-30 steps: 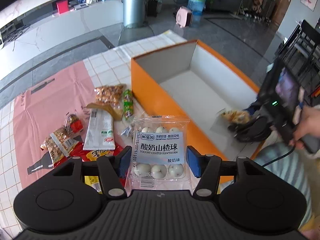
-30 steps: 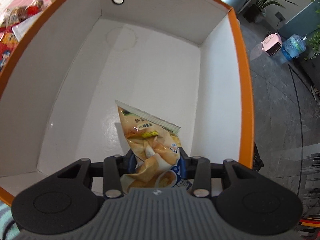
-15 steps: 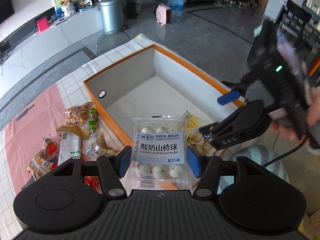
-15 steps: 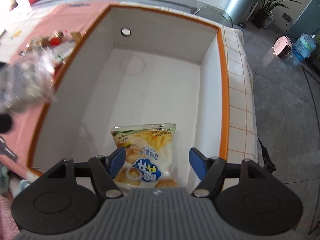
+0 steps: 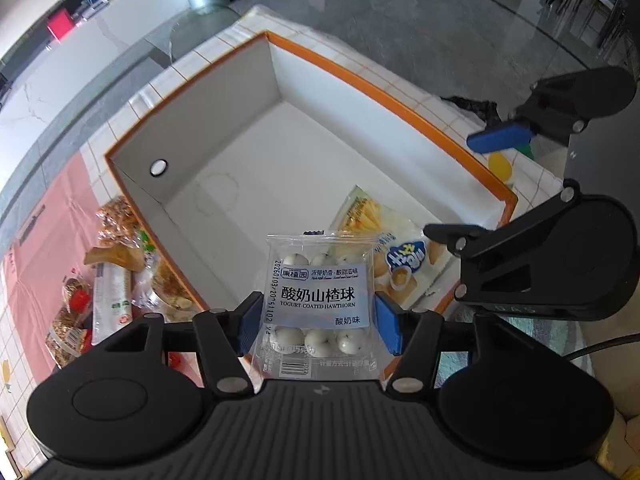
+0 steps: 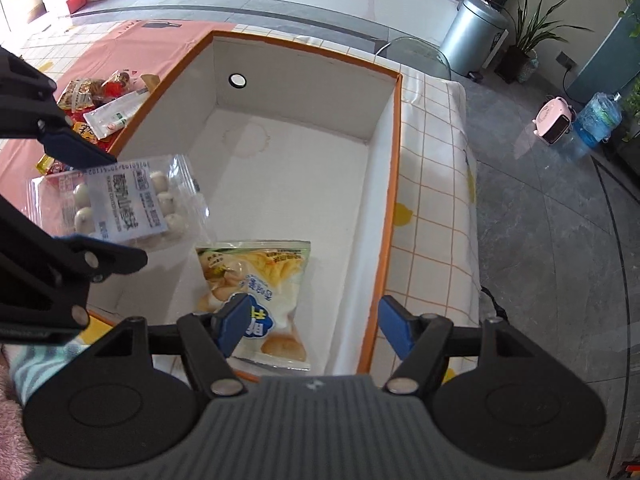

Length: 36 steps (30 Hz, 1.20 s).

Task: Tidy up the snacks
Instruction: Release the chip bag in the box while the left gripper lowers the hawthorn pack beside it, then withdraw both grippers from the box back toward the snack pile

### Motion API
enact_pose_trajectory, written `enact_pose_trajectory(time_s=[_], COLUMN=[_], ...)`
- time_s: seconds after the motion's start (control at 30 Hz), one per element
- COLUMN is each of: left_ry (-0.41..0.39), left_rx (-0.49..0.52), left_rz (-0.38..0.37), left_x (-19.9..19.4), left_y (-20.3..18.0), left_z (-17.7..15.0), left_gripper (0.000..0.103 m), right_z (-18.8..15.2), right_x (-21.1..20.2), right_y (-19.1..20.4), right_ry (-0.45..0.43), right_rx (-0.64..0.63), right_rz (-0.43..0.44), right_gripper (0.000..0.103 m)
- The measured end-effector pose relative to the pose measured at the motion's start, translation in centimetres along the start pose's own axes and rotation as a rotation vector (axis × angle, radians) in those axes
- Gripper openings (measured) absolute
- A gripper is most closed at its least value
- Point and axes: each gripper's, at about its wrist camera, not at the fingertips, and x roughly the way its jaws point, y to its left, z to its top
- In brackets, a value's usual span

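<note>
A clear pack of yogurt-coated hawthorn balls (image 5: pixel 318 300) is clamped between the blue pads of my left gripper (image 5: pixel 319 322), which is shut on it above the near end of the orange box (image 5: pixel 384 92). From the right wrist view, the same pack (image 6: pixel 124 204) hangs over the box's left near corner. A yellow chips bag (image 6: pixel 256 288) lies flat on the white box floor. My right gripper (image 6: pixel 314 324) hovers open above it, with no pad touching it. In the left wrist view the right gripper (image 5: pixel 476 188) stands open at the box's right side.
Several loose snack packs (image 5: pixel 112 280) lie on the pink cloth left of the box, also visible as the snack pile (image 6: pixel 100 104). The box rim (image 6: pixel 394 200) stands tall on the tiled tablecloth. A metal bin (image 6: pixel 472 36) and a water bottle (image 6: pixel 600 120) stand on the floor beyond the table.
My right gripper let go of the chips bag, opened and rose; the bag now lies flat in the box. My left gripper carried the hawthorn pack from beside the box to over it.
</note>
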Motion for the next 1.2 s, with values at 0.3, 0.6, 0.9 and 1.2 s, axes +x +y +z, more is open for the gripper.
enact_pose_trajectory(time_s=[0.3,0.6,0.9,1.2], left_ry=[0.071,0.088,-0.013,-0.229], left_rx=[-0.019,-0.004,-0.024,-0.165], left_rz=[-0.016,-0.043,-0.085,-0.077], left_x=[2.6,3.5,0.3,-5.2], left_y=[-0.2,-0.5,-0.2,2.1], left_z=[0.1,-0.4,-1.4,-4.8], left_gripper=[0.069,0.072,0.078,0.078], right_z=[-0.6,-0.6,-0.5,-1.0], right_x=[0.6,1.1,1.1,-1.3], right_y=[0.5,0.2,-0.1,1.4], right_ry=[0.007,0.034,0.037,-0.076], right_rx=[-0.010,0.005,0.040,0.136], right_rz=[-0.026,-0.044,-0.048,-0.147], right_gripper=[0.067,0.068,0.068,0.068])
